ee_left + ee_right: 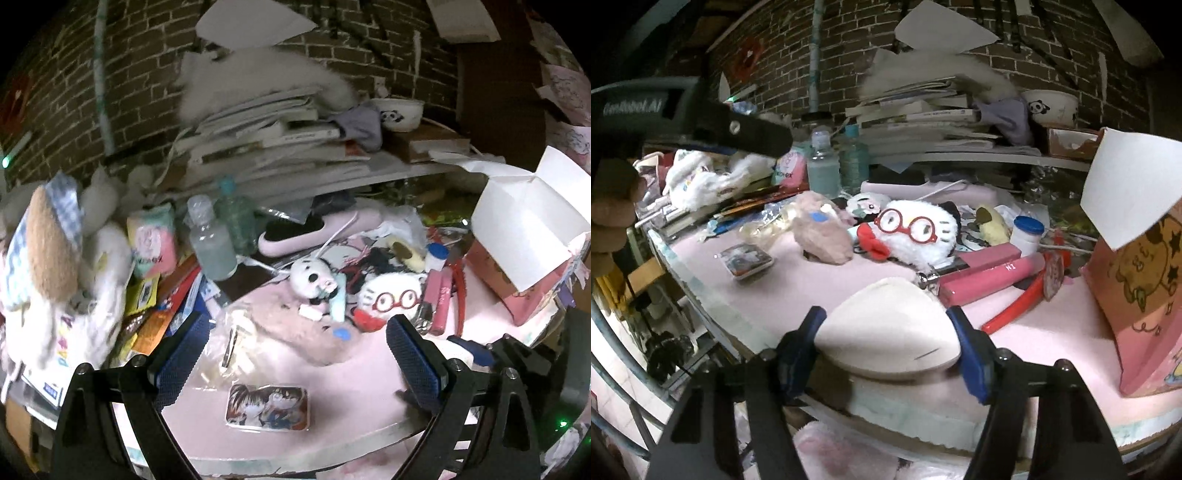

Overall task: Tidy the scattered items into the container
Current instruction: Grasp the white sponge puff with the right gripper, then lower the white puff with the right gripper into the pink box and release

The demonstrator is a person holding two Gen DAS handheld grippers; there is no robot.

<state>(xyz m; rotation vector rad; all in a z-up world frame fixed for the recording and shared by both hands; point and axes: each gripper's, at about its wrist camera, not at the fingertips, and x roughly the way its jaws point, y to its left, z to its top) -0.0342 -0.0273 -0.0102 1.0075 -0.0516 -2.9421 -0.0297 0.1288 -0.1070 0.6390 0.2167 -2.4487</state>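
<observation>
The right gripper (888,341) brackets a cream shell-shaped case (890,328) at the near edge of the desk (1034,339); its blue pads sit at the case's two sides, though whether they press on it or merely flank it is hard to tell. The left gripper (295,343) hangs with its jaws wide apart and nothing between them, above a flat picture tin (267,406) and just short of a beige plush pouch (295,332).

Only the right wrist view shows the case, the pink printed container box (1141,291) standing at the right with its white flap up, and a hand (613,210) gripping the other tool at far left. The left wrist view alone shows a heap of soft toys (55,258) on the left.

A white cat plush with red glasses (919,229) lies mid-desk beside pink tubes (990,273). The desk has a pink top. Behind, books (280,136) stack on a shelf against a brick wall (66,85).
</observation>
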